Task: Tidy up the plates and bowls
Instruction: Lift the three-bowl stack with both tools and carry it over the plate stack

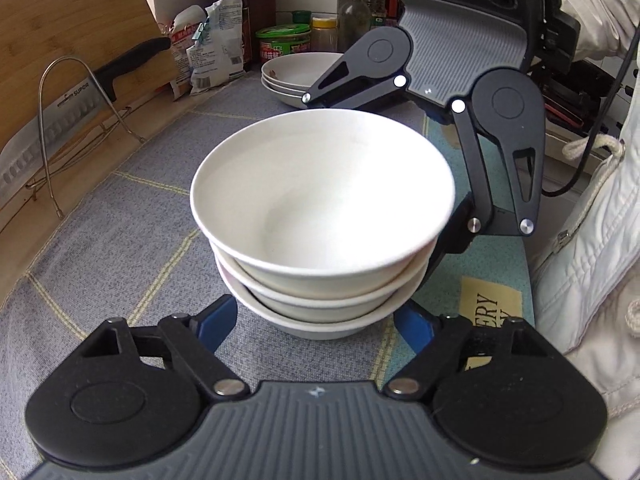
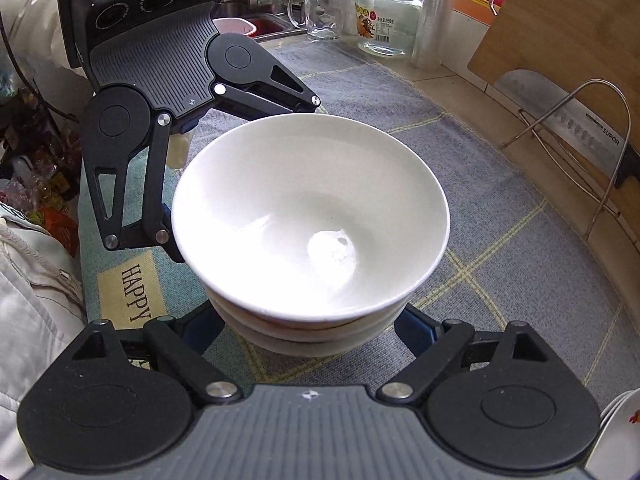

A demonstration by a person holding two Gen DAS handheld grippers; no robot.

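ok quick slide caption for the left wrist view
Two tongs, left and right, flank a stack of white bowls on a grey checked mat.

I am counting three white bowls (image 1: pixel 320 216) nested in one stack on the desk (image 1: pixel 120 240), and three shallow plates (image 1: pixel 292 76) stacked behind them. I am seeing one cleaver (image 1: pixel 60 120) in one wire rack (image 1: pixel 52 92), one cutting board (image 1: pixel 72 12), one glass mug (image 2: pixel 320 12), one glass jar (image 2: pixel 388 16), and two grippers: left gripper (image 1: pixel 316 320), right gripper (image 2: pixel 312 324).
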